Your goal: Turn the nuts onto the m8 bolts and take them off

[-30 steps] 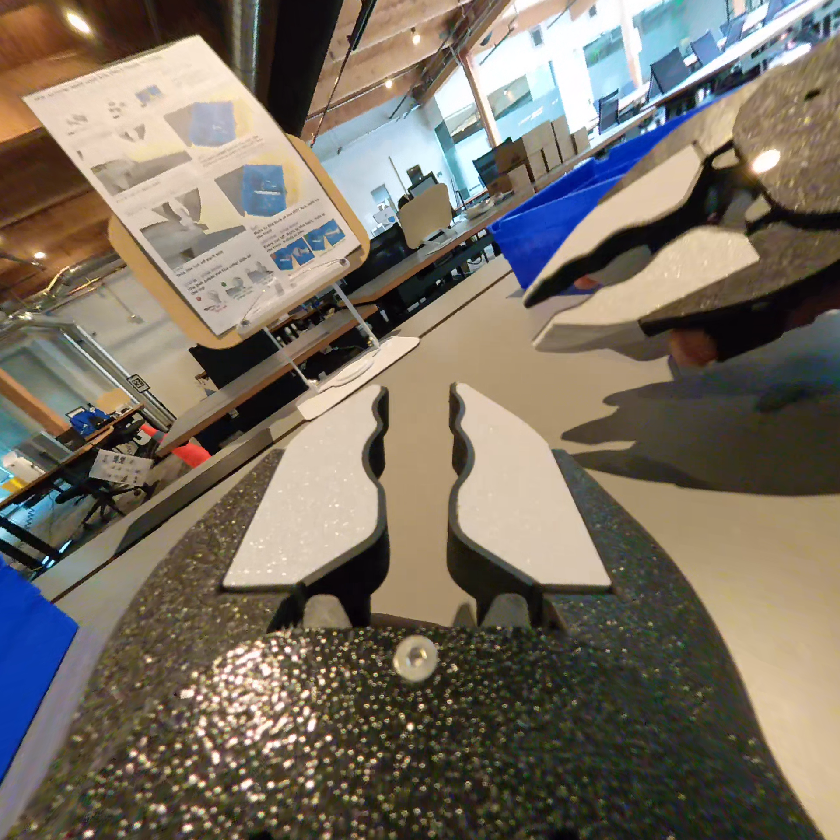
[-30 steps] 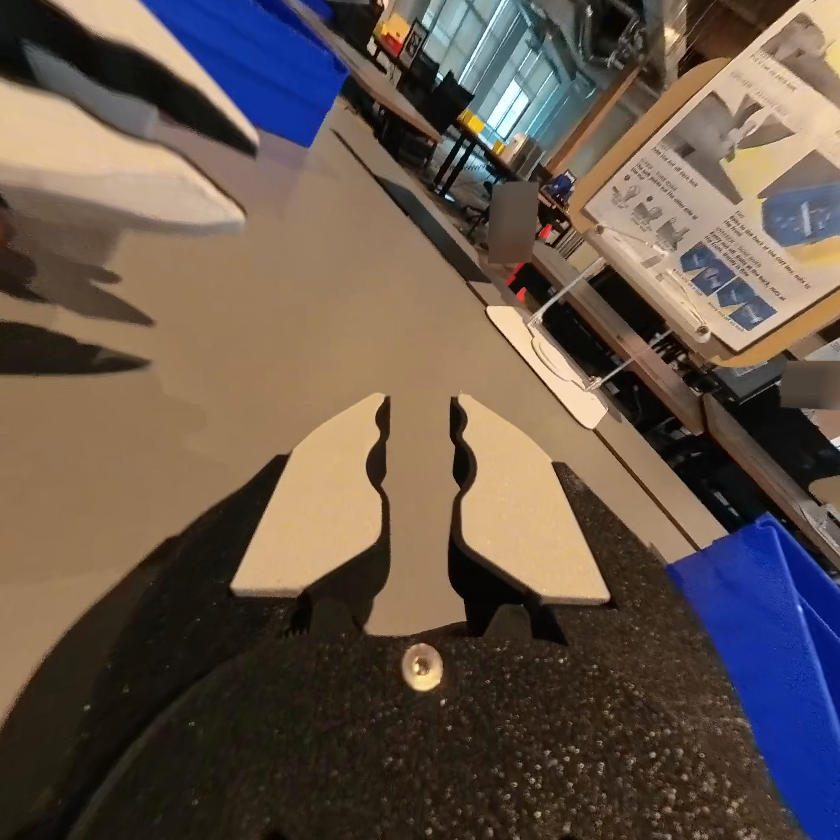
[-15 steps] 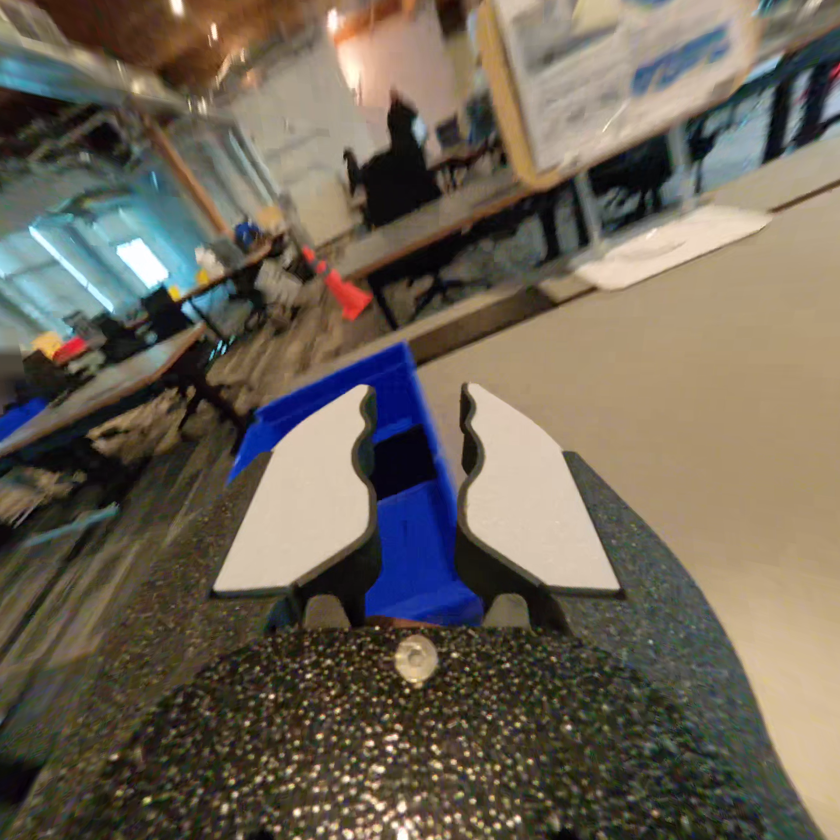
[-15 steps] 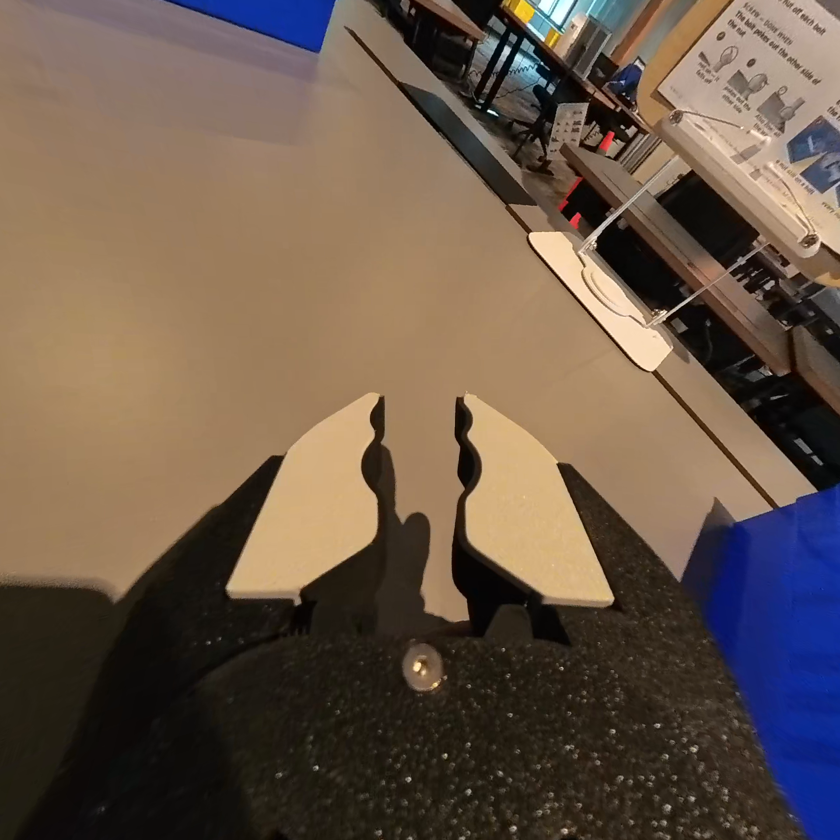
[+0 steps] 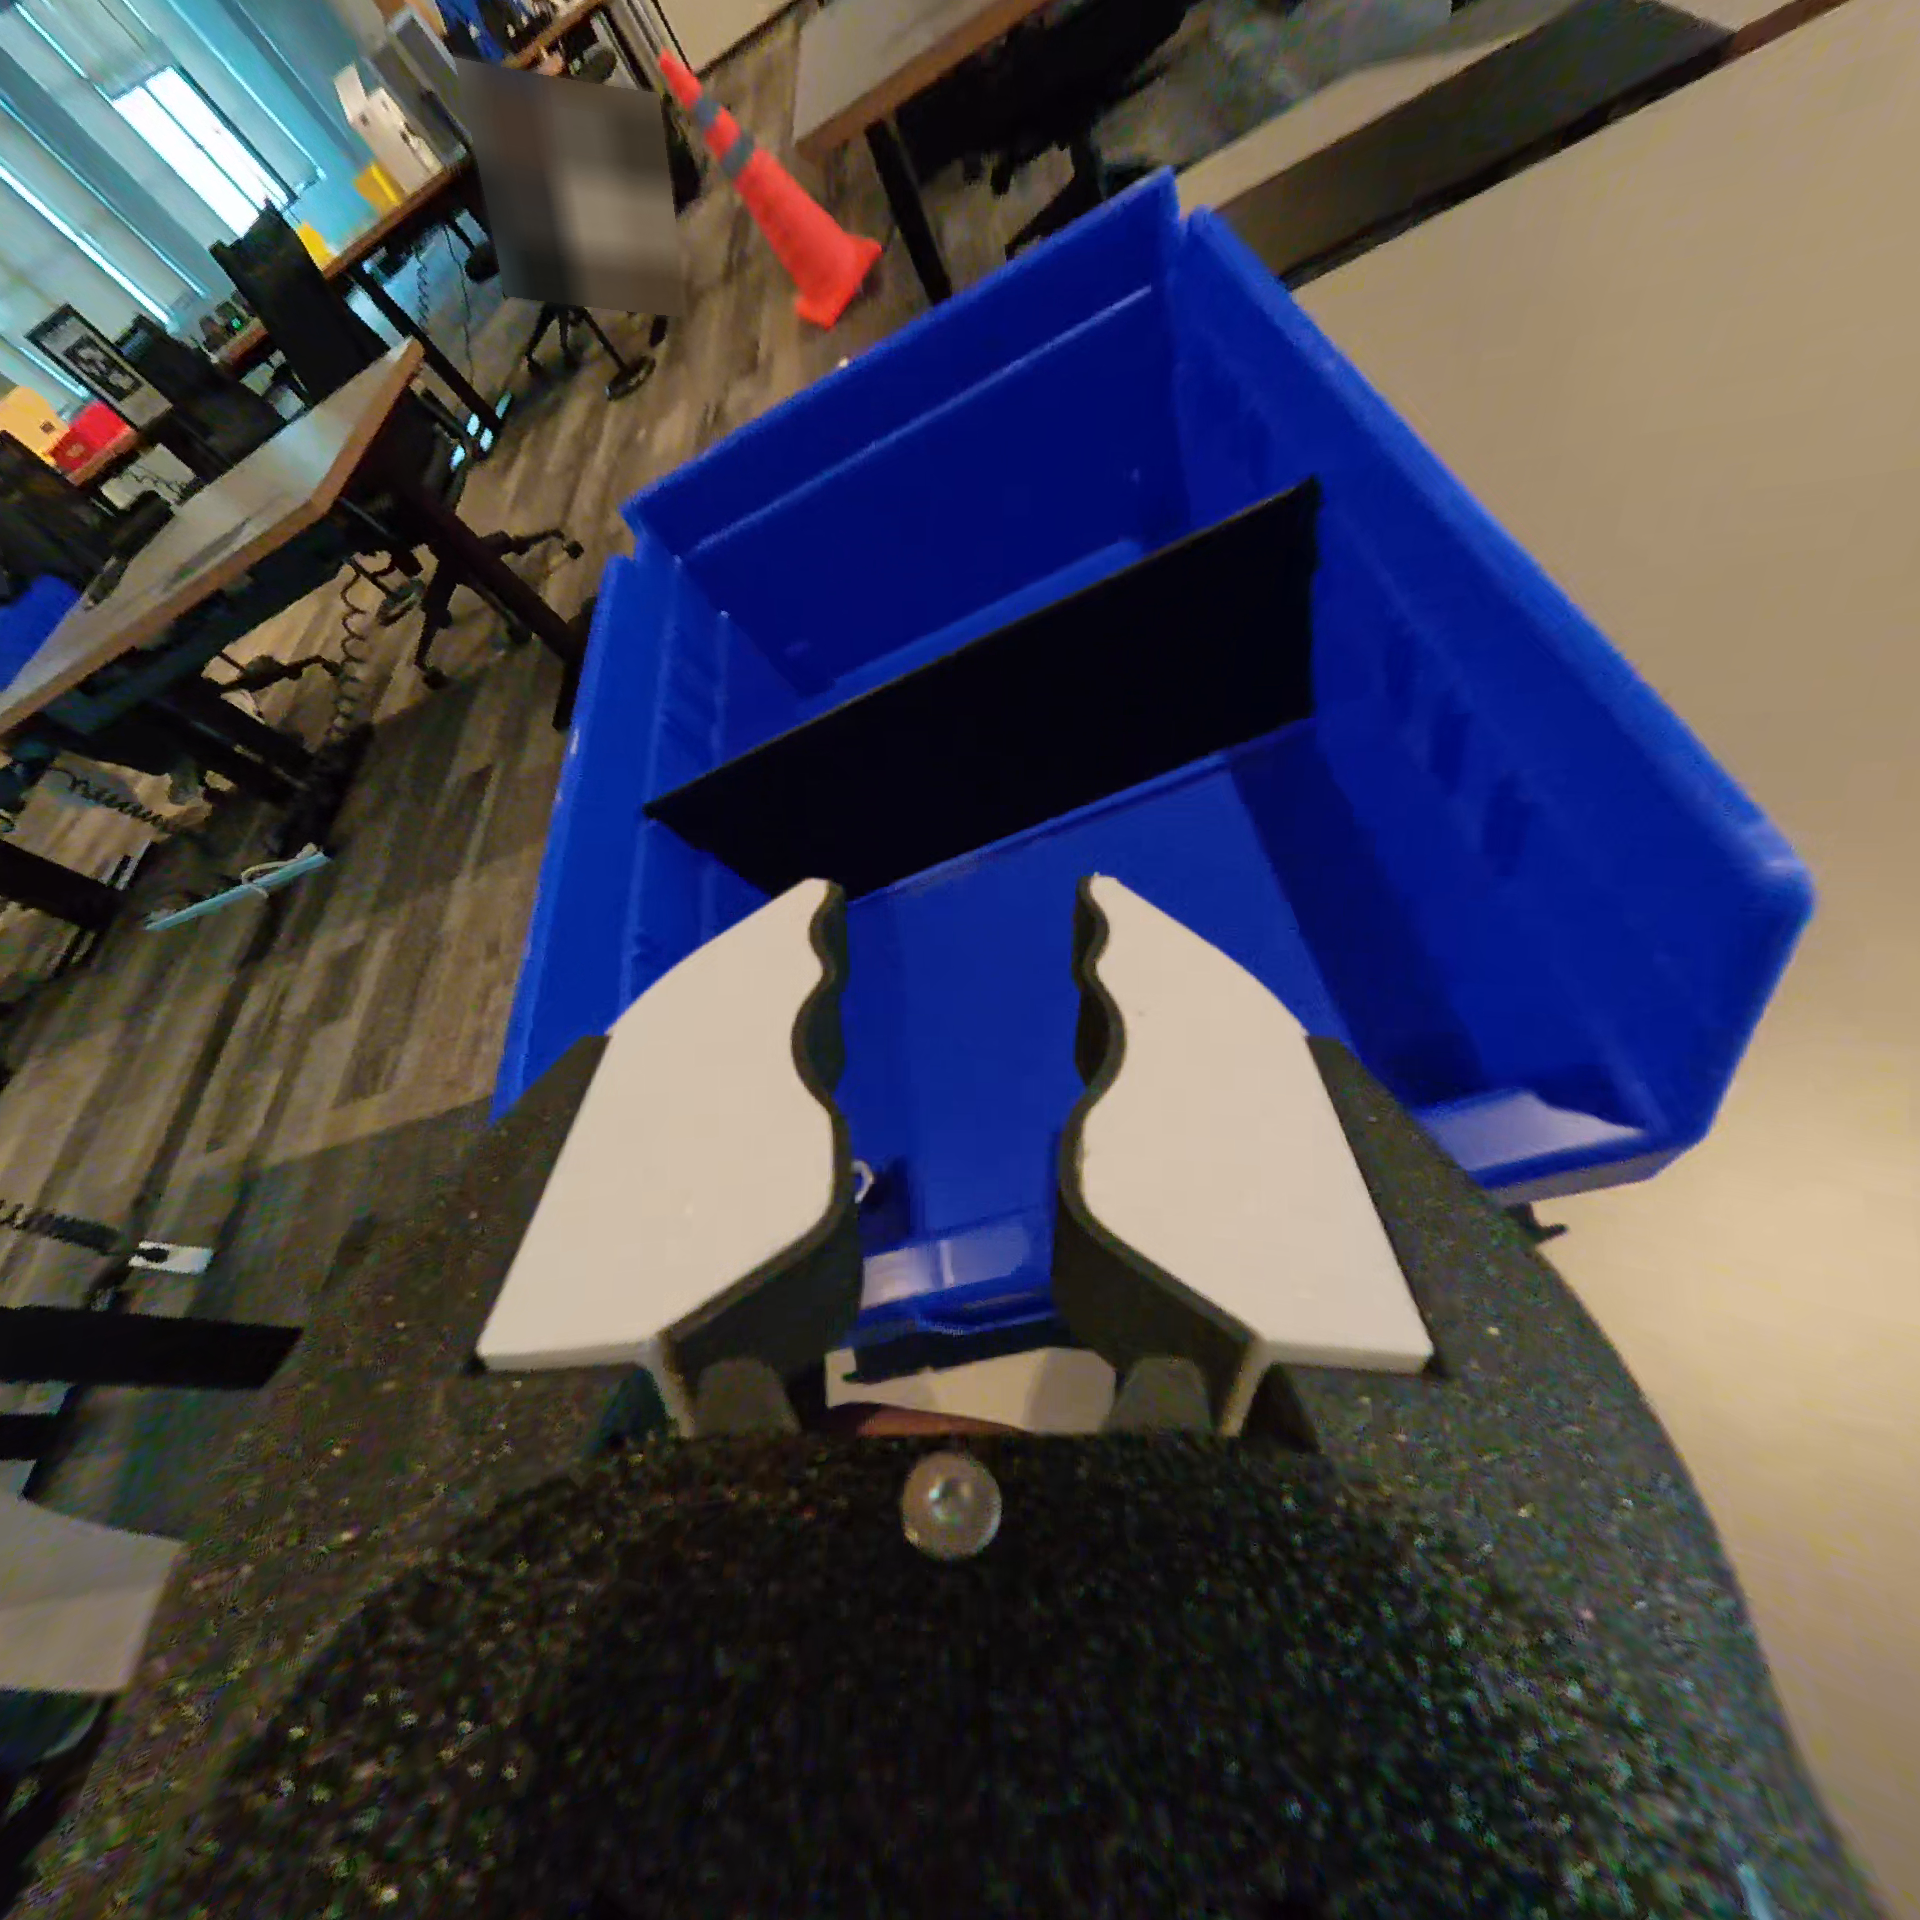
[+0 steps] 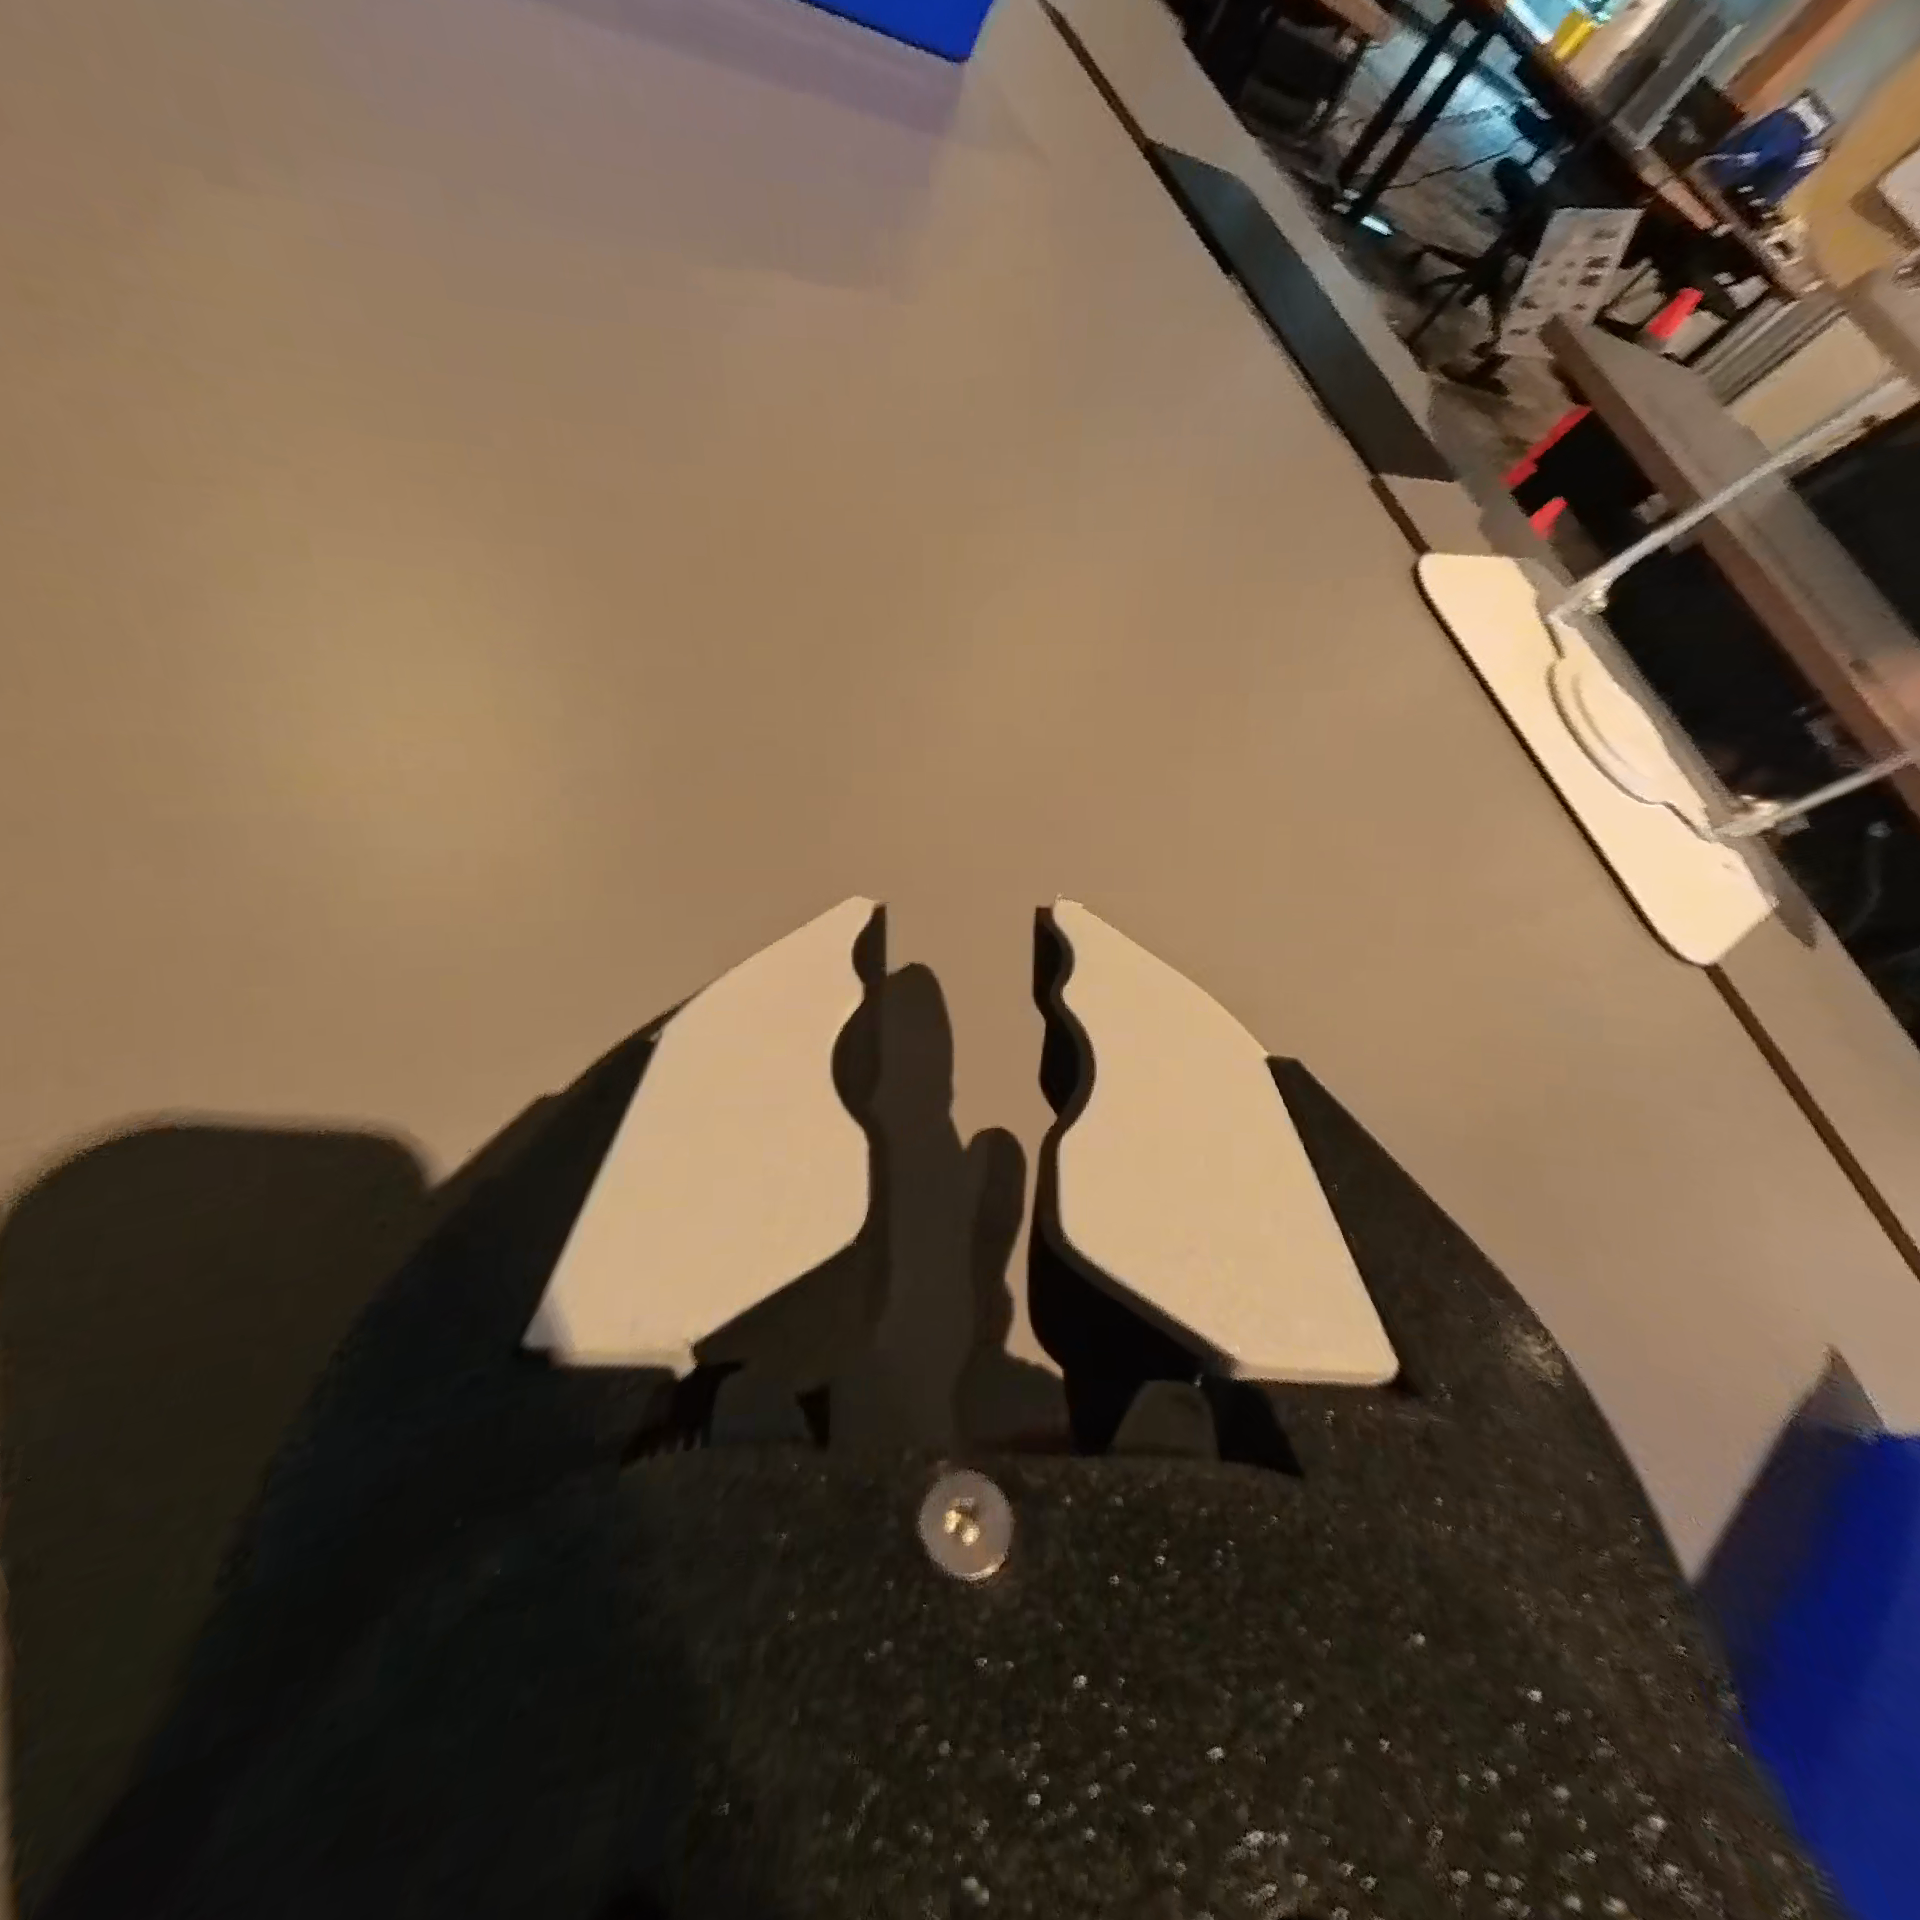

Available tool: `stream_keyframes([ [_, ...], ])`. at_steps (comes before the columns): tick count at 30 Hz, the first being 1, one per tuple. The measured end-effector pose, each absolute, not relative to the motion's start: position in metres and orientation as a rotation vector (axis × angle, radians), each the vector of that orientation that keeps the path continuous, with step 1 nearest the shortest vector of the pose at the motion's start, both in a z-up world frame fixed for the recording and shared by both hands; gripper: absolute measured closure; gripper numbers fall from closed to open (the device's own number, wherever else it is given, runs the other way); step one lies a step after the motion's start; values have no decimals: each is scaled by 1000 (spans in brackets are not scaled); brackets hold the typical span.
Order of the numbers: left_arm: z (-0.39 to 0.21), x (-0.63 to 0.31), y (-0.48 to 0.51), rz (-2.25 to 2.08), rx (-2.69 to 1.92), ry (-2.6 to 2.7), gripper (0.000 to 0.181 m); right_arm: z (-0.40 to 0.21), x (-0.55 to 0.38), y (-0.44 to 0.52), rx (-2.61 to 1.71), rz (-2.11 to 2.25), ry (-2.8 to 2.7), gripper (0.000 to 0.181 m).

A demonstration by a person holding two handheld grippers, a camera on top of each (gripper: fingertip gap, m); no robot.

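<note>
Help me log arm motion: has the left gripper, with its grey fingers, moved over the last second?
Yes. The left gripper swung left, off the stand-mounted instruction sheet, and now points down into the blue plastic bin.

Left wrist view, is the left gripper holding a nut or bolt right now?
No, the left gripper is open and empty, hanging over the blue bin.

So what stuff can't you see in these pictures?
- Left wrist view: the near floor of the blue bin is hidden by the left gripper, so no nuts or bolts show.
- Left wrist view: the far compartment's floor sits behind the black divider.
- Right wrist view: another blue bin is blurred and cut off by the edge.
- Right wrist view: the right gripper faces bare table.
</note>
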State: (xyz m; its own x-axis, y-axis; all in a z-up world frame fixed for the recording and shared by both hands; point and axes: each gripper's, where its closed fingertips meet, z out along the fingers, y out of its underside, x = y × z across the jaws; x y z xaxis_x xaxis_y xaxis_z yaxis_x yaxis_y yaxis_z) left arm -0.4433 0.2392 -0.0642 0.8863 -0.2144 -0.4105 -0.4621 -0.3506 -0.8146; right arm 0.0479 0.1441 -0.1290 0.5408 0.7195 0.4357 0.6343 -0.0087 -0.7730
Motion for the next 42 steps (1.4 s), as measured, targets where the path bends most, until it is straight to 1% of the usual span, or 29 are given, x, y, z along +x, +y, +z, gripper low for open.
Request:
stream_keyframes([
  [6, -77, -448, 238, 211, -2012, 457, 139, -134, 21, 169, -1715, 177, -1229, 154],
  [10, -77, -463, 239, 267, -2070, 420, 139, -139, 2, 182, -1685, 170, -1334, 154],
  [14, -64, -485, 244, 356, -2131, 390, 139, -138, -18, 192, -1641, 226, -1395, 154],
  [18, -56, -500, 252, 478, -2243, 503, 137, -142, -31, 197, -1622, 300, -1447, 154],
  [21, -62, -503, 256, 533, -2377, 707, 139, -143, -35, 195, -1605, 348, -1482, 155],
  [25, -84, -500, 252, 529, -2525, 1233, 145, -137, -33, 191, -1583, 417, -1458, 155],
  [28, -95, -503, 260, 542, -2519, 1591, 148, -133, -32, 188, -1559, 444, -1449, 155],
  [30, -113, -504, 255, 486, -2538, 1803, 150, -133, -30, 185, -1535, 430, -1464, 155],
  [32, -131, -516, 246, 520, -2555, 2020, 151, -134, -29, 182, -1516, 412, -1478, 155],
  [37, -153, -523, 237, 543, -2560, 2274, 152, -133, -28, 179, -1502, 398, -1482, 155],
  [40, -157, -528, 236, 567, -2576, 2386, 157, -134, -28, 179, -1503, 392, -1482, 155],
  [42, -157, -534, 237, 647, -2550, 2488, 155, -134, -28, 180, -1504, 388, -1483, 155],
])
